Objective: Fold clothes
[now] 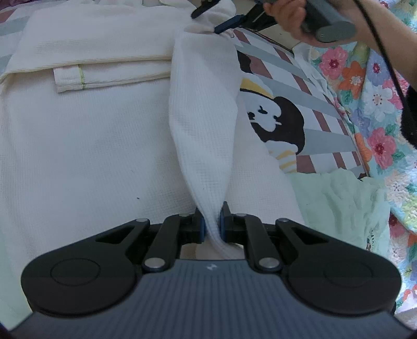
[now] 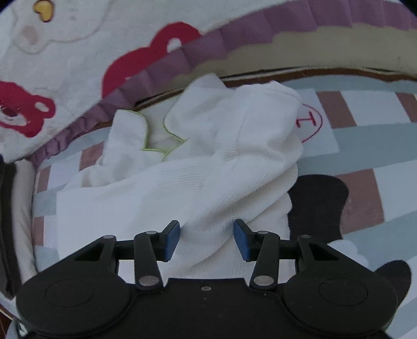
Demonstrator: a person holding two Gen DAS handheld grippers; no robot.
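A white waffle-knit garment [image 1: 78,135] with lime-green stitching lies spread on a striped cartoon mat [image 1: 307,104]. My left gripper [image 1: 212,224] is shut on a twisted strip of the garment [image 1: 206,109] that runs up to the far end. There my right gripper [image 1: 217,19] stands open around the bunched cloth. In the right wrist view the right gripper [image 2: 206,238] is open, its blue pads either side of a fold of the garment [image 2: 208,167]. The collar with green trim [image 2: 153,146] lies beyond it.
A pale green cloth [image 1: 336,206] lies at the right beside a floral quilt [image 1: 372,109]. A folded sleeve cuff [image 1: 70,80] rests on the garment at the left. A plush blanket with red shapes [image 2: 65,65] and a purple ruffle [image 2: 161,70] borders the mat's far side.
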